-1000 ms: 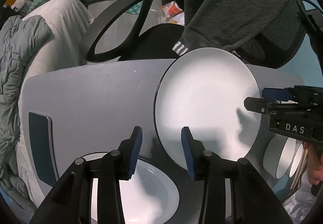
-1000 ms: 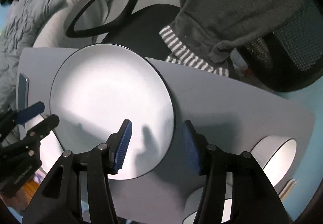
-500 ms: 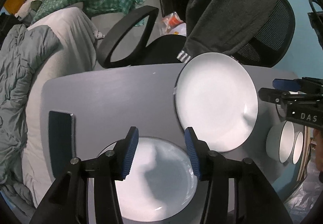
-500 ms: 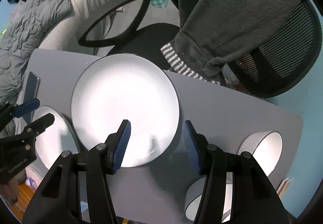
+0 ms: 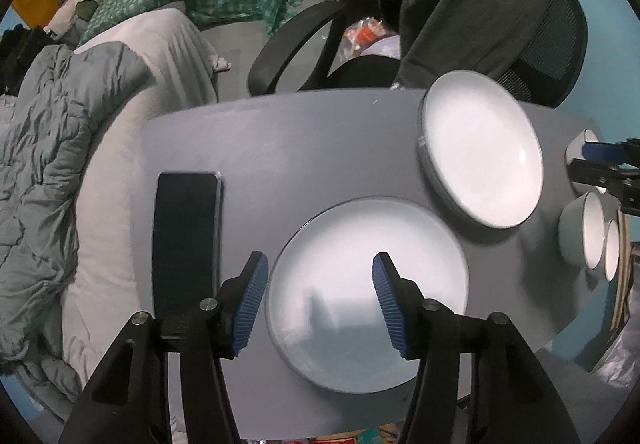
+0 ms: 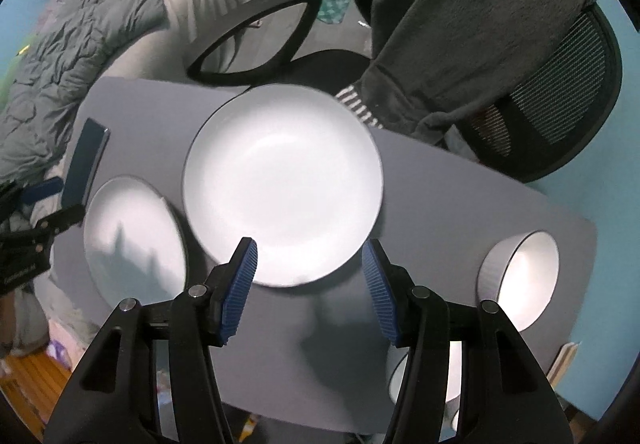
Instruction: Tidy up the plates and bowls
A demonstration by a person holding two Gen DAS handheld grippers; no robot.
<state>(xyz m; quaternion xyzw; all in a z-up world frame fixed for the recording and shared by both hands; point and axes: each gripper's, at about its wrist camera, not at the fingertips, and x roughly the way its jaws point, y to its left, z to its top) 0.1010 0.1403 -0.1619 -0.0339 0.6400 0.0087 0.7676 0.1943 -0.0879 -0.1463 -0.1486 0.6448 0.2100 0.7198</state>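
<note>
Left gripper [image 5: 318, 302]: jaws spread wide and empty, held above the near edge of the tabletop [image 5: 304, 148], over the smaller plate.
Right gripper [image 6: 310, 286]: jaws spread wide and empty, held above the near rim of the larger plate; its fingers also show at the right edge of the left wrist view.
Smaller plate [image 5: 368, 272]: white, flat on the tabletop by the near edge, left of the larger plate; also seen at [image 6: 134, 240].
Phone [image 5: 186, 240]: dark slab lying flat near the left edge of the tabletop, just beside the smaller plate.
Bowls: one white bowl [image 6: 520, 280] stands near the right edge of the tabletop; another sits nearer, largely hidden behind the right gripper's finger. In the left wrist view a cluster of bowls [image 5: 584, 230] crowds the right edge; their count is hard to tell.
Larger plate [image 6: 282, 184]: white with a dark rim, toward the far edge of the tabletop, close to the smaller plate.
Office chair [image 6: 556, 92]: beyond the far edge, a grey garment [image 6: 460, 16] draped over its back.
Bedding [image 5: 60, 148]: grey quilt past the left edge.
</note>
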